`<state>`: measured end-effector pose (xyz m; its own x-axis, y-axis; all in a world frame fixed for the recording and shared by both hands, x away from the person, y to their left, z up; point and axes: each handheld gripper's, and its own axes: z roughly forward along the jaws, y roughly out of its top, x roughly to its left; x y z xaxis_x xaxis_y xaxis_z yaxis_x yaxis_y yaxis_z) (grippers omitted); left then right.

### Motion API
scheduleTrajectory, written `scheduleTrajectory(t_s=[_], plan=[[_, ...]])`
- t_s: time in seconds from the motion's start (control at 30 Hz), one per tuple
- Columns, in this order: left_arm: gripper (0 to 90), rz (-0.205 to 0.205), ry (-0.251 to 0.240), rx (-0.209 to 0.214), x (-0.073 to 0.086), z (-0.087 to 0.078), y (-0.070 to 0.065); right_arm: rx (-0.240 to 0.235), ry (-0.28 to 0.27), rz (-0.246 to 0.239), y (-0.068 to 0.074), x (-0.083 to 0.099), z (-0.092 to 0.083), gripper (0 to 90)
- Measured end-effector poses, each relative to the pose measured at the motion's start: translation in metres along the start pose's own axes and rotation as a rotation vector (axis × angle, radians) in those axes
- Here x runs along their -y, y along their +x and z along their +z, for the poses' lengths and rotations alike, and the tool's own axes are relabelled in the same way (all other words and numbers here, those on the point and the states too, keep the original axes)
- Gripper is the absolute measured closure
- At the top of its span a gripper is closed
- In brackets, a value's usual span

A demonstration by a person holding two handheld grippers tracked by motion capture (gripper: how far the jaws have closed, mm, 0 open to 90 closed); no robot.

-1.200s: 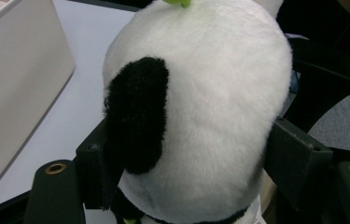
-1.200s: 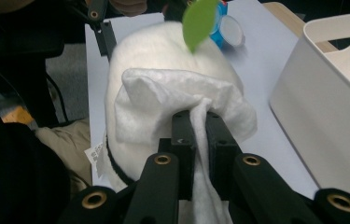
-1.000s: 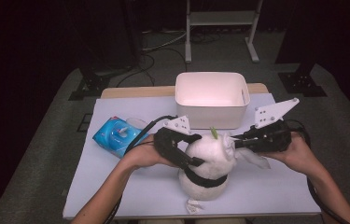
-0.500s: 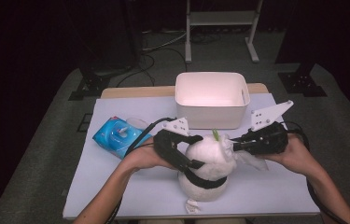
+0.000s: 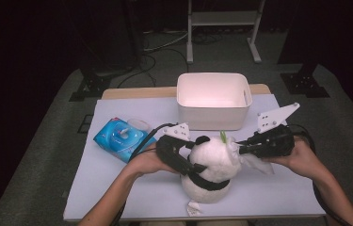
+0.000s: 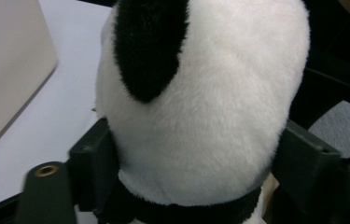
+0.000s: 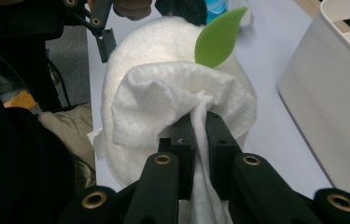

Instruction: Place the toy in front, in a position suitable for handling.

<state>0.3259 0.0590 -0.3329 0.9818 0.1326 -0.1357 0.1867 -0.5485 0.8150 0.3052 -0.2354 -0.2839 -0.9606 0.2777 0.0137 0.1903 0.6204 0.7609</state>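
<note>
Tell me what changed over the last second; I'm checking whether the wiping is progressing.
Little. The left gripper, its jaws just closing again, stays around the panda. The right gripper stays shut on the wipe against the panda's head. Bin and wipes pack unmoved.

No writing, brand, number or sign can be read anywhere. The blue wipes packet (image 5: 120,138) on the counter (image 5: 117,188) carries a printed design, but it is too small and blurred to make out any words. A small white tag (image 5: 193,207) at the foot of the plush panda (image 5: 212,169) shows no legible print. The white bin (image 5: 213,100) has plain walls without any lettering.
</note>
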Motion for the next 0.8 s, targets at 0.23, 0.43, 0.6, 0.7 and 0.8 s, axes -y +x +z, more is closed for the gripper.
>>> scheduleTrajectory(t_s=[0.23, 0.43, 0.6, 0.7, 0.8], plan=[[29.3, 0.020, 0.011, -0.022, -0.011, -0.010, 0.000, 0.002, -0.049, 0.006, -0.002, -0.004, -0.005, 83.5], [30.5, 0.038, 0.018, -0.050, -0.021, -0.024, -0.003, 0.000, -0.050, 0.014, -0.005, -0.002, -0.003, 83.3], [30.1, 0.046, 0.069, -0.048, -0.022, -0.020, -0.004, 0.002, -0.029, 0.006, -0.004, -0.001, 0.000, 82.8], [29.9, 0.050, 0.070, -0.032, -0.022, -0.011, -0.005, -0.003, -0.047, 0.003, -0.002, -0.004, -0.002, 82.8], [29.8, 0.070, 0.078, -0.025, -0.025, -0.003, -0.008, 0.005, -0.049, -0.027, 0.001, -0.014, -0.002, 82.8]])
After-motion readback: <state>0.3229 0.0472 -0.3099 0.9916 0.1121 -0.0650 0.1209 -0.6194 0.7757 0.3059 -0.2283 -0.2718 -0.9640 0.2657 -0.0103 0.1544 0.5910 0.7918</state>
